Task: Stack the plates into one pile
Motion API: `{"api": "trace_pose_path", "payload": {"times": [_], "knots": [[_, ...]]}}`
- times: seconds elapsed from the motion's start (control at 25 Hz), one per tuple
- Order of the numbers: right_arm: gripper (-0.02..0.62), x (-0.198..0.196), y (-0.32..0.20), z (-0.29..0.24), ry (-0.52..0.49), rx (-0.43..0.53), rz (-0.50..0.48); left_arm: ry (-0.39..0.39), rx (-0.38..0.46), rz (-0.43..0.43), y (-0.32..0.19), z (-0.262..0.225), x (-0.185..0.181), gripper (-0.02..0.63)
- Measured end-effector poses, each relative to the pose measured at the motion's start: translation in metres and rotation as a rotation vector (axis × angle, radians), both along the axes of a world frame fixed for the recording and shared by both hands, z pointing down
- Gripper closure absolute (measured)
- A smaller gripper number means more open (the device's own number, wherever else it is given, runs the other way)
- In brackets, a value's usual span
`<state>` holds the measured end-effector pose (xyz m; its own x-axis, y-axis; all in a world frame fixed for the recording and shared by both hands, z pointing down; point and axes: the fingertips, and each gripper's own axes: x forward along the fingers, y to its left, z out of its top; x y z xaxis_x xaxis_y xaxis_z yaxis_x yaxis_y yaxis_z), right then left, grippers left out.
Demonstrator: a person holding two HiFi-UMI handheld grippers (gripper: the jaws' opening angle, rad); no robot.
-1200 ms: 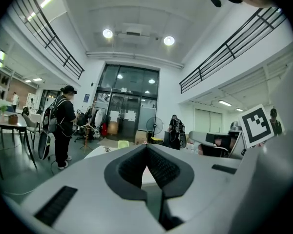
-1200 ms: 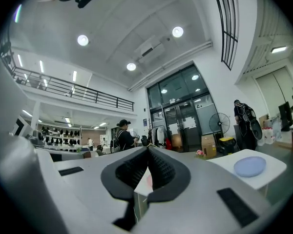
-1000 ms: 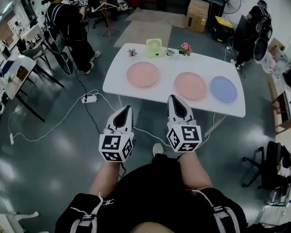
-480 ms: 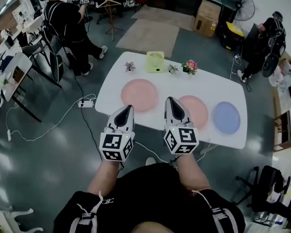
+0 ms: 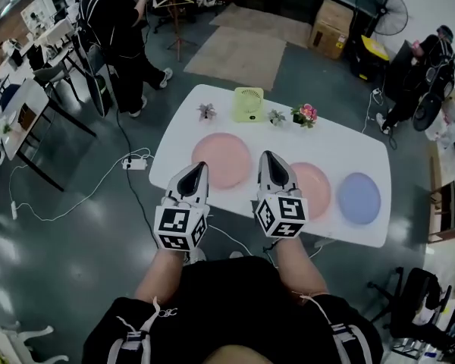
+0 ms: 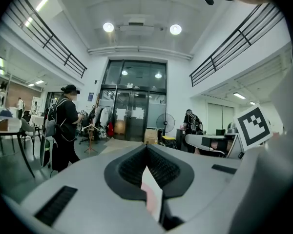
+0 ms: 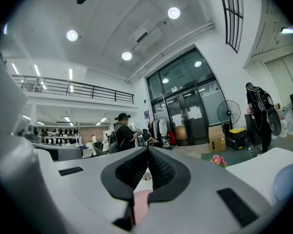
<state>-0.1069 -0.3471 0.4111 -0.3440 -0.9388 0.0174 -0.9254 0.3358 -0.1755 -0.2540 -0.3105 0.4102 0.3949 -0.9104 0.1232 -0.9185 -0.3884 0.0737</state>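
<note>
Three plates lie apart on a white table (image 5: pixel 189 139): a pink plate (image 5: pixel 221 154) at the left, a second pink plate (image 5: pixel 316 189) in the middle and a blue plate (image 5: pixel 359 198) at the right. My left gripper (image 5: pixel 196 170) is shut and empty, its tip over the table's near edge beside the left pink plate. My right gripper (image 5: pixel 269 158) is shut and empty too, held between the two pink plates. In the right gripper view the blue plate (image 7: pixel 288 179) shows at the far right. Both gripper views show the jaws meeting with nothing between them.
A yellow-green desk fan (image 5: pixel 248 103), pink flowers (image 5: pixel 305 114) and two tiny plants (image 5: pixel 207 111) stand along the table's far edge. A power strip (image 5: pixel 134 162) with cables lies on the floor at the left. A person (image 5: pixel 117 36) stands far left, another person (image 5: pixel 425 59) far right.
The table has come closer in the head view. Both grippers, a second ago short of the table, now reach over its near edge. Their jaws stayed shut.
</note>
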Motion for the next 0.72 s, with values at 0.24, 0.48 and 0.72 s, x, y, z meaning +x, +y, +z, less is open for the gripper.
{"api": "trace_pose_path", "payload": {"times": [0.24,0.48,0.72], "knots": [[0.385,-0.010,-0.026,0.005,-0.042,-0.014,0.005,-0.023,0.011,0.036,-0.024,0.001,-0.008,0.595],[0.383,-0.022,-0.045,0.034,-0.063,-0.099,0.031,-0.024,0.012,0.035,-0.032,0.001,-0.028,0.595],[0.388,-0.031,-0.067,0.106,-0.044,-0.266,0.048,-0.023,0.002,0.023,-0.034,0.004,-0.049,0.595]]}}
